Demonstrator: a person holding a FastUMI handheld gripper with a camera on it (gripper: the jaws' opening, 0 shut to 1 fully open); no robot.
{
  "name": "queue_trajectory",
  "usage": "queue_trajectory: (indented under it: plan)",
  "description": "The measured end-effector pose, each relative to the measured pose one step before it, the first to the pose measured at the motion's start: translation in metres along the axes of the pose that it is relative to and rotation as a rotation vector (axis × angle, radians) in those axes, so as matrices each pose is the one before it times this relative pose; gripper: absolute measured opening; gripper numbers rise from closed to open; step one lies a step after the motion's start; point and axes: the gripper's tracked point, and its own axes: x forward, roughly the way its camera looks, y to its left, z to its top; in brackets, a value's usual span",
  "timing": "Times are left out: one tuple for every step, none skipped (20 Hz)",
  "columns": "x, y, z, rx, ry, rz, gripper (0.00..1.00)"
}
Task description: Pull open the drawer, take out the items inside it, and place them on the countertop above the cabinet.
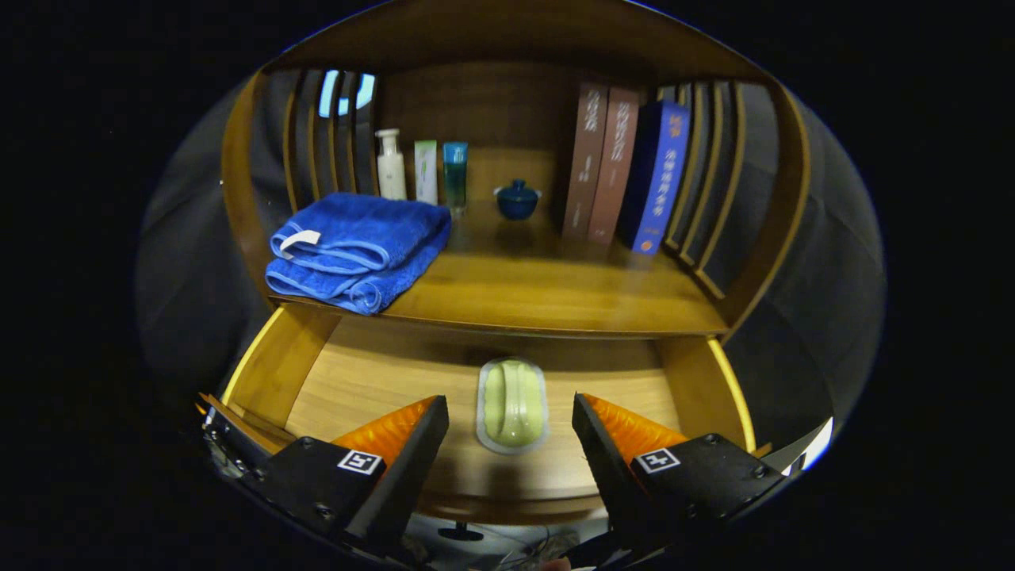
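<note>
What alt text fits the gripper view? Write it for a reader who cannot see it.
An open gripper hovers over a pulled-out wooden drawer, its fingers either side of a pale green sealed packet on the drawer floor. On the countertop above lie a folded blue towel, three bottles, a small blue lidded pot and three upright books.

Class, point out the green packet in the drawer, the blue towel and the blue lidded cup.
Packet (512, 404), gripper view: middle of its top.
Towel (357, 247), gripper view: folded top.
Cup (517, 201), gripper view: its body.
</note>
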Motion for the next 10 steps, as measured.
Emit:
queue_trajectory:
  plan:
    - [0.01083, 0.00080, -0.00284, 0.03247, 0.04944, 0.01240, 1.00]
    - [0.01398, -0.00268, -0.00253, 0.01880, 0.04152, -0.00321, 1.00]
    - [0.01149, -0.00416, -0.00233, 0.00684, 0.03548, -0.00408, 1.00]
    - [0.00879, -0.00292, -0.00297, 0.00222, 0.03398, -0.00421, 0.99]
    - [0.00783, -0.00110, -0.00407, -0.00043, 0.03427, -0.00052, 0.99]
    - [0.00874, -0.00161, -0.00445, -0.00246, 0.02828, -0.00357, 0.98]
    - [0.00799, -0.00112, -0.00317, -0.00282, 0.01787, -0.00498, 0.97]
    - [0.00590, -0.00150, -0.00192, -0.00300, 0.01111, -0.00599, 0.96]
    - [0.00341, 0.00029, -0.00091, 0.00219, 0.00837, 0.00151, 0.94]
    - [0.00445, 0.00068, -0.00221, -0.00011, 0.00866, 0.00070, 0.92]
